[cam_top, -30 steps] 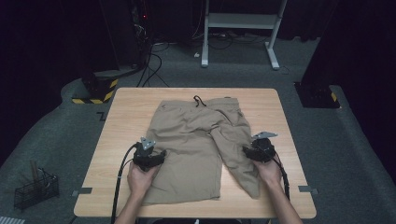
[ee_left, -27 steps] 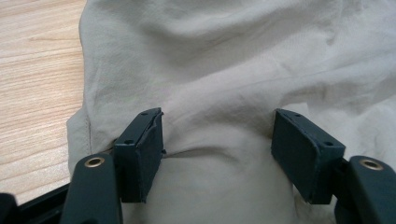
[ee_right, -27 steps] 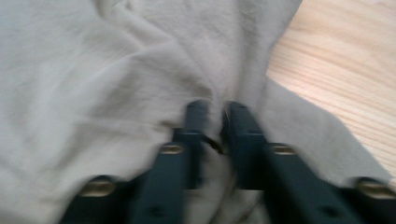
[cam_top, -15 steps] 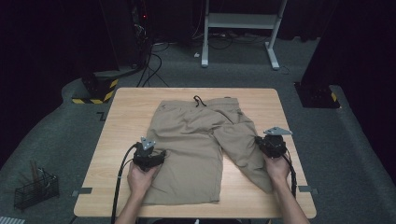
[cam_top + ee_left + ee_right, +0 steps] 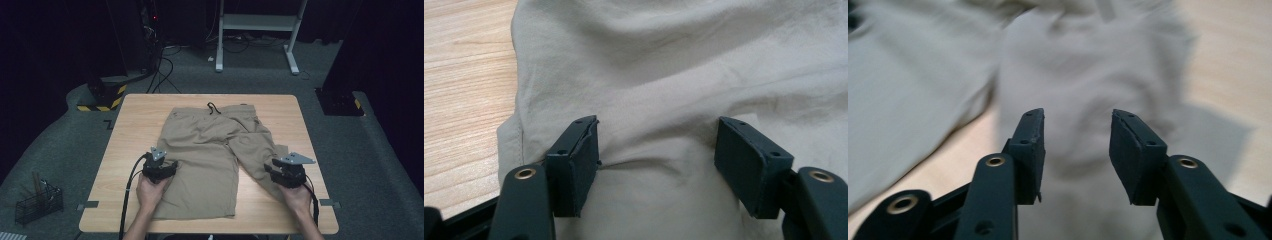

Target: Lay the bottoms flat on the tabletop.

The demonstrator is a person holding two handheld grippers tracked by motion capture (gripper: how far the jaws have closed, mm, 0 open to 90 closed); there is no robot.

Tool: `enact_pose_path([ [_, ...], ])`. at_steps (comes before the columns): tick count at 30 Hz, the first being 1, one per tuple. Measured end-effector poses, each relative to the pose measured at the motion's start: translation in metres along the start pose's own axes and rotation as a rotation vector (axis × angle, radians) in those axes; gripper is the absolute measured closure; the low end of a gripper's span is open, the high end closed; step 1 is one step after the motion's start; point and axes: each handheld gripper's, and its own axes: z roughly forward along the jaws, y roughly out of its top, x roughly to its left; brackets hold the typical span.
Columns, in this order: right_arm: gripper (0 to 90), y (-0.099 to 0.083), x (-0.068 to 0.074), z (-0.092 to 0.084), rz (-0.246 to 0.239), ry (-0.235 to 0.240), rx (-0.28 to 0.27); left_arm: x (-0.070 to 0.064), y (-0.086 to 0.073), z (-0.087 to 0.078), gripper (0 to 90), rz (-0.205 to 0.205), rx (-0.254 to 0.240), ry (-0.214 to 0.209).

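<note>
Khaki shorts lie flat on the wooden table, waistband and drawstring at the far side. My left gripper rests on the left leg near its outer edge. Its jaws stand wide apart on the cloth, with a low ridge of fabric between them. My right gripper is at the end of the right leg, which angles out to the right. Its jaws have just been opening and hover above the blurred cloth, with nothing between the pads.
Bare wood shows left of the shorts and at the right. On the floor are a wire basket, cables, a yellow-and-black striped base, a black base and a white desk frame.
My right gripper moved rightward with the right leg's end, spreading that leg outward, then drew back slightly toward the near edge. The left hand stayed put.
</note>
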Motion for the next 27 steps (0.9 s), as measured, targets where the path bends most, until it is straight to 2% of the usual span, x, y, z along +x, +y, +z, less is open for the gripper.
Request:
enact_pose_path([
  [2,54.0,-0.010,0.007,0.003,-0.006,0.045,0.026,0.000,0.000,0.000,34.1,0.000,0.000,0.000],
  [5,52.6,-0.023,0.012,0.008,-0.017,0.077,0.049,0.000,0.000,0.000,34.1,0.000,0.000,0.001],
  [7,52.0,-0.030,0.014,0.013,-0.024,0.082,0.088,0.000,0.000,0.000,34.1,0.000,0.000,0.001],
  [8,53.2,-0.033,0.015,0.015,-0.044,0.072,0.102,0.000,0.000,0.000,34.0,0.000,0.000,0.001],
  [9,57.2,-0.035,0.017,0.017,-0.062,0.058,0.115,0.000,0.000,0.000,34.0,-0.003,-0.003,0.001],
  [10,67.6,-0.036,0.018,0.016,-0.087,0.042,0.106,0.000,0.000,0.000,34.0,0.000,0.000,0.001],
  [11,80.7,-0.034,0.017,0.015,-0.098,0.049,0.113,0.000,0.000,0.000,34.0,0.000,0.000,0.001],
  [12,87.4,-0.033,0.015,0.015,-0.090,0.065,0.115,0.000,0.000,0.000,34.0,0.000,0.000,0.001],
  [15,88.8,-0.025,0.011,0.008,-0.103,0.041,0.076,0.000,0.000,0.000,34.0,-0.001,0.000,0.000],
  [18,88.6,-0.011,0.002,-0.003,-0.083,0.033,0.008,0.000,0.000,0.000,34.0,-0.001,0.000,0.000],
  [21,88.5,0.009,-0.013,-0.011,-0.046,-0.018,-0.057,0.000,0.000,0.000,34.1,0.000,0.000,-0.001],
  [24,88.5,0.021,-0.032,-0.007,-0.010,-0.078,-0.078,0.000,0.000,0.000,34.1,-0.001,0.000,-0.001],
  [25,88.5,0.024,-0.040,-0.002,0.004,-0.112,-0.077,0.000,0.000,0.000,34.1,-0.001,0.000,-0.001],
  [27,88.5,0.026,-0.052,0.006,0.033,-0.147,-0.058,0.000,0.000,0.000,34.1,-0.001,0.000,-0.001],
])
